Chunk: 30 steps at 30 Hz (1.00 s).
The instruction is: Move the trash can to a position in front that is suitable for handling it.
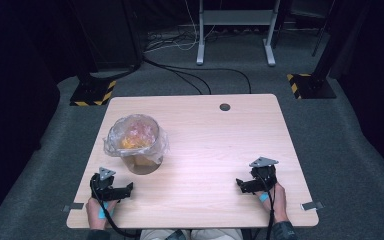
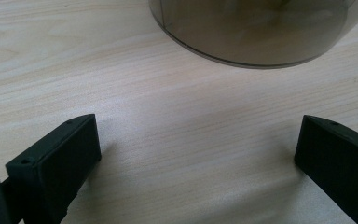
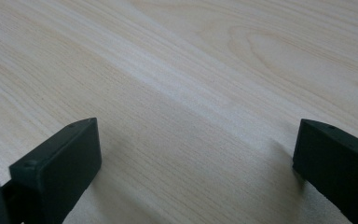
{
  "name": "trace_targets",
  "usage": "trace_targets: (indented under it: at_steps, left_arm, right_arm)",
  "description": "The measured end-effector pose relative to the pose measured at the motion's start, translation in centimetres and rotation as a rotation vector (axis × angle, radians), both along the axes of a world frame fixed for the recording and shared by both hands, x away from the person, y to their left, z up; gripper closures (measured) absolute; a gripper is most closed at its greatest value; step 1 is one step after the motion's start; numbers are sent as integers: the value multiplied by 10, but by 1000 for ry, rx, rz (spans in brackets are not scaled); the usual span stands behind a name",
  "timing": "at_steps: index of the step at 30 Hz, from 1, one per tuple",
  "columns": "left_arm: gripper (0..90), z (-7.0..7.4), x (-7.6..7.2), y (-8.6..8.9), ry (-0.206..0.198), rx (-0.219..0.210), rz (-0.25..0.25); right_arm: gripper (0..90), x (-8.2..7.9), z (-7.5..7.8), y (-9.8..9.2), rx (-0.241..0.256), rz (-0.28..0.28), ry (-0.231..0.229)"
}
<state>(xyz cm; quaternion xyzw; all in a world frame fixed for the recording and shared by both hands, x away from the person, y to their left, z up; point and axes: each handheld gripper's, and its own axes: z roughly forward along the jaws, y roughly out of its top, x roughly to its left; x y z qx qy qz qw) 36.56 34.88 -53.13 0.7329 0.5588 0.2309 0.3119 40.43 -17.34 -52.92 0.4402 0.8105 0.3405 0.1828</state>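
Plastic-lined bin (image 1: 138, 144) sits just beyond left gripper (image 1: 125, 190), jaws spread, holding nothing. High view adds right gripper (image 1: 241, 184), well apart from bin, spread over bare table (image 1: 215, 145).

No legible text, label, brand, number or sign on anything in view.

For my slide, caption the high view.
Both grippers, left and right, rest open on the wooden table near a bag-lined bin.
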Motion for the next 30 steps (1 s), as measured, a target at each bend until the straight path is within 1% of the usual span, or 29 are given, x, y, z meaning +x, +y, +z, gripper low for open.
trace_targets:
  at_steps: [9,10,14,16,19,24,30]
  left_arm:
    - [0,0,1,0,-1,0,-8]
    - [0,0,1,1,-1,-4,-11]
    - [0,1,1,4,-3,-44,-8]
    - [0,3,1,5,-7,-46,-7]
    - [0,10,0,3,-18,-51,-11]
    - [0,24,-3,0,-39,-47,-33]
    - [0,40,-5,-3,-53,-34,-53]
  right_arm:
    - [10,0,0,0,3,0,-2]
    - [10,0,0,0,3,0,-2]
    - [16,0,0,-1,3,-2,-4]
    - [18,0,0,-1,4,-3,-5]
    - [20,0,0,-1,4,-5,-6]
    - [24,0,0,-1,5,-8,-5]
    - [27,0,0,-1,6,-11,-4]
